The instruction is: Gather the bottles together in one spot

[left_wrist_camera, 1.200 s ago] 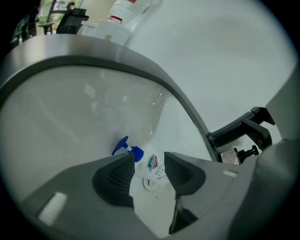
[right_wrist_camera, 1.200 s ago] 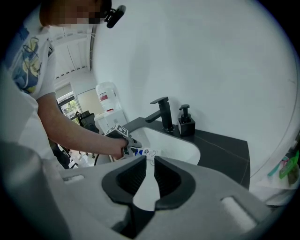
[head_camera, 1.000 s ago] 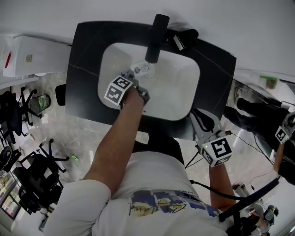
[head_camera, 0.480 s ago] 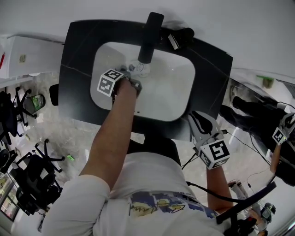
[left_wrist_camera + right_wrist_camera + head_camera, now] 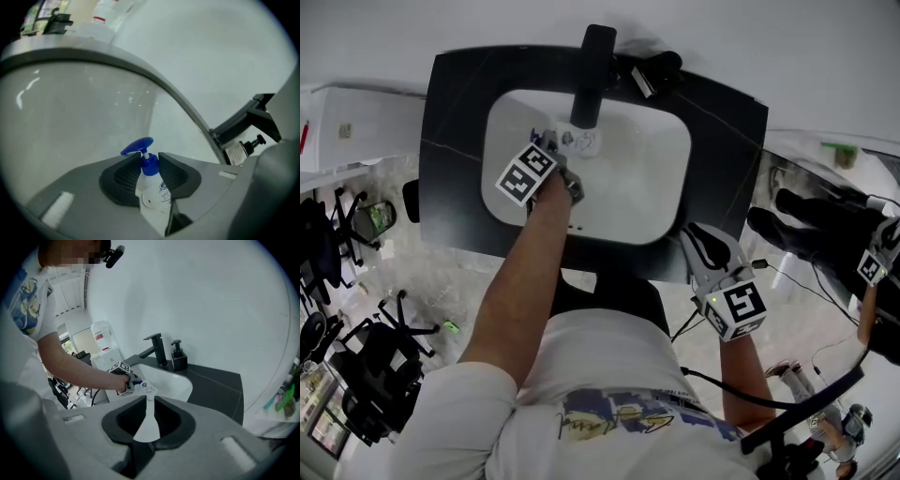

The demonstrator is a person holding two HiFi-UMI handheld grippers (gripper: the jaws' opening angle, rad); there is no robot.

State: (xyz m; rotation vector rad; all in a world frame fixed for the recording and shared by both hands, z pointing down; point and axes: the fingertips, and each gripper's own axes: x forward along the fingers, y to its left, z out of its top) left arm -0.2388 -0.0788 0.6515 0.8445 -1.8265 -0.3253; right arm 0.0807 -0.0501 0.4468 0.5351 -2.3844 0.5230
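Observation:
A small white bottle with a blue pump head (image 5: 152, 187) sits between the pads of my left gripper (image 5: 151, 166), which press on its neck and shoulder. The jaws have just been closing on it. In the head view this left gripper (image 5: 555, 150) reaches into the white sink (image 5: 675, 178), holding the bottle (image 5: 581, 141) just below the black faucet (image 5: 591, 75). My right gripper (image 5: 701, 242) hangs in front of the counter's front right edge, shut, with nothing in it. In the right gripper view its tips (image 5: 149, 401) meet, and the left gripper (image 5: 123, 378) shows beyond them.
A black soap dispenser (image 5: 652, 70) stands on the black countertop (image 5: 727, 141) right of the faucet. A white cabinet (image 5: 356, 117) is at the left. Office chairs (image 5: 356, 356) stand on the floor. A dark shelf with cables (image 5: 825, 225) lies at the right.
The left gripper's jaws have closed round the bottle. The gripper has rolled and shifted a little to the left in the sink. The right gripper has stayed where it was.

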